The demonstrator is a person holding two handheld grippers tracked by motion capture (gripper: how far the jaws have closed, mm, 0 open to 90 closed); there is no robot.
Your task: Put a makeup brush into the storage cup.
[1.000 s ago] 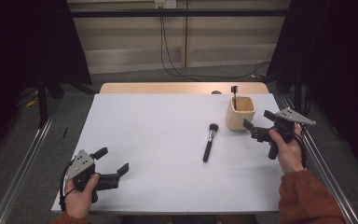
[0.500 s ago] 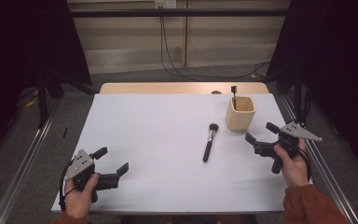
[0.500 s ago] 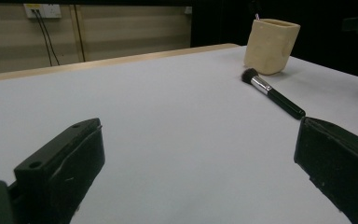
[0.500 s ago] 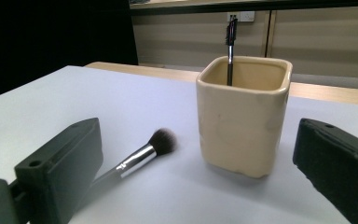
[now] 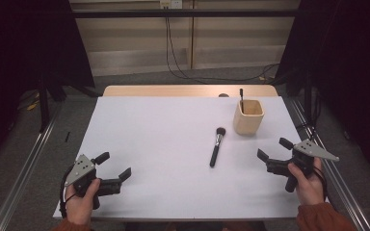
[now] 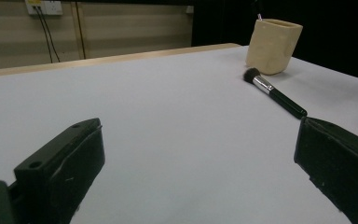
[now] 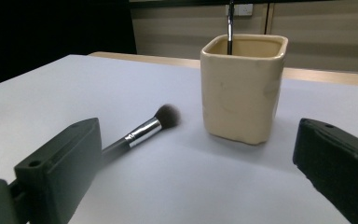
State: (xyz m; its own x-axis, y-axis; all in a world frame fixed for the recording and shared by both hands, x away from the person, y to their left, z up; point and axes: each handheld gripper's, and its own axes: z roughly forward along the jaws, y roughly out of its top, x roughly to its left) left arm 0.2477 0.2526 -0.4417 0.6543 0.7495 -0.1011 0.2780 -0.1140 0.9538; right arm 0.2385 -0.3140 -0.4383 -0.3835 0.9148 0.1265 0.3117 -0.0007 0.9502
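Observation:
A black makeup brush (image 5: 216,147) with a silver ferrule lies on the white table, bristles toward the far side; it also shows as the brush (image 6: 273,93) and the brush (image 7: 142,131). A cream square cup (image 5: 248,117) stands behind it at the right, with a thin dark stick (image 5: 241,96) standing in it; the cup (image 7: 241,86) looms close in the right gripper view and the cup (image 6: 273,39) sits far off in the left one. My right gripper (image 5: 274,150) is open near the right edge, in front of the cup. My left gripper (image 5: 113,165) is open at the front left, empty.
The white table (image 5: 164,139) has a wooden strip along its far edge. Metal rails (image 5: 24,163) run along both sides on the floor. Cables hang on the back wall, and dark curtains stand at left and right.
My right gripper has moved back toward the front edge of the table, away from the cup. The left gripper, the brush and the cup have stayed put.

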